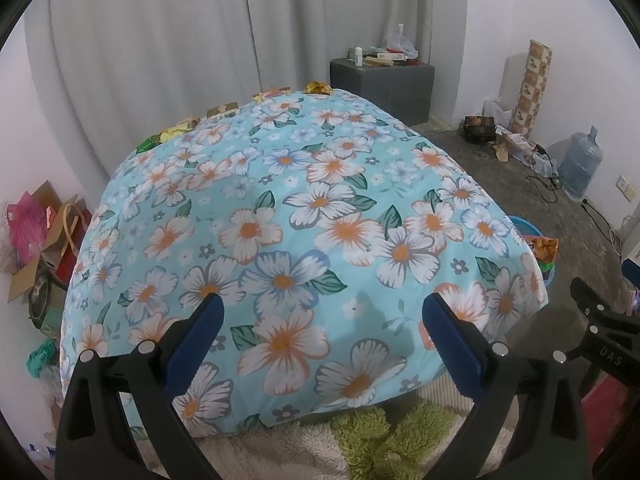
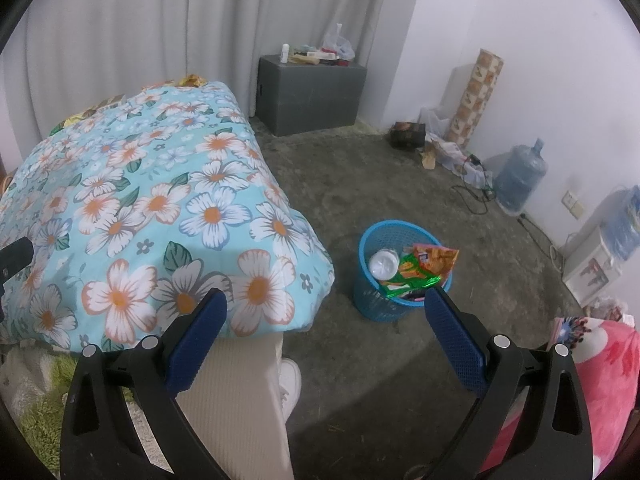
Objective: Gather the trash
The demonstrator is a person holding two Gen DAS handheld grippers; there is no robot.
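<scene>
Both of your grippers are empty. The left gripper (image 1: 320,340) hangs over the near edge of the table (image 1: 304,216), jaws spread wide with nothing between them. The right gripper (image 2: 324,336) points off the table's right side toward the floor, jaws likewise spread and holding nothing.

The table carries a floral cloth (image 1: 360,168) and its near and middle areas are bare. On the floor just beside the table's near right corner stands the blue basket (image 2: 370,304). It already holds a white cup (image 2: 384,263), a green packet (image 2: 408,278) and an orange packet (image 2: 436,258), and the packets rise above its rim.

The remaining wrappers (image 1: 176,133) lie in a row along the table's far edge, from the far left corner to a gold one (image 1: 318,88) at the far right.

Hazards from here, as a judgement:
- The far row sits at the cloth's edge. A pushing approach could knock wrappers off the back, toward the curtain.
- Closing the jaws too low could pinch the cloth and drag it.
- The basket is nearly full. A light wrapper released high could slide off the packets onto the floor.
</scene>
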